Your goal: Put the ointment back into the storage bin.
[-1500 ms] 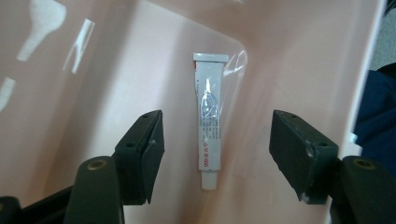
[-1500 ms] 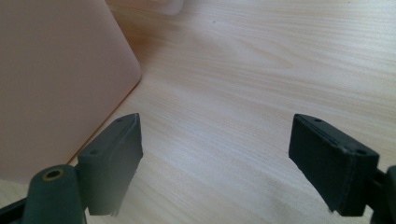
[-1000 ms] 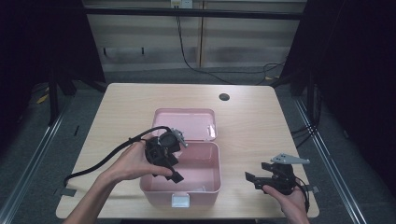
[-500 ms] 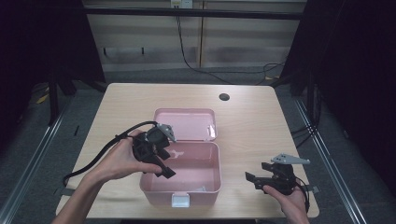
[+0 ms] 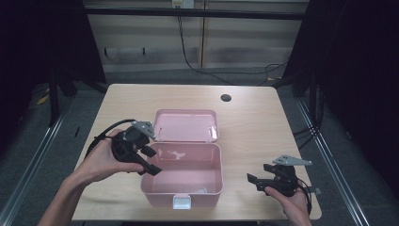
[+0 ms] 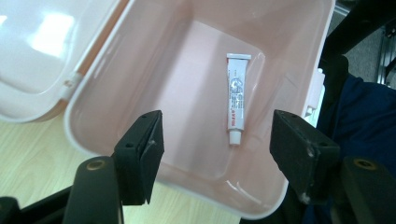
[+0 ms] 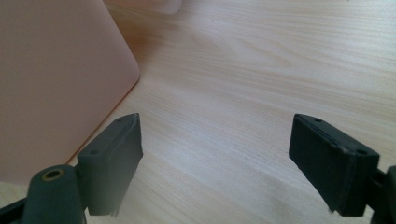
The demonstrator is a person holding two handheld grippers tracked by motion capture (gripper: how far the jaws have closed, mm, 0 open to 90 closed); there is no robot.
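Pale wood tabletop (image 5: 263,122) carries a pink box (image 5: 183,176) near my edge, its lid (image 5: 186,125) thrown back flat behind it. Inside lies a small white tube (image 6: 236,98), on the box floor toward one end wall, cap end pointing toward the left gripper's camera. From my left gripper (image 6: 217,140), the tube sits beyond and between the two jaws, closer to the jaw at the right of that view, and touches neither. Those jaws stand wide apart, holding nothing, and hover over the box's rim.

My right gripper (image 7: 215,154) is also spread wide and empty, resting low over bare wood just beside the box's outer wall, well apart from the tube.

From the high view I see the left gripper (image 5: 136,150) in my hand at the box's left rim, tilted inward, and the right gripper (image 5: 270,181) off to the box's right near the table's front edge. A dark round hole (image 5: 226,98) marks the table's far side. In that view the tube is barely a pale sliver by the front wall; the left gripper view shows its printing, too small to read. The right gripper view shows the box as a smooth pink wall.
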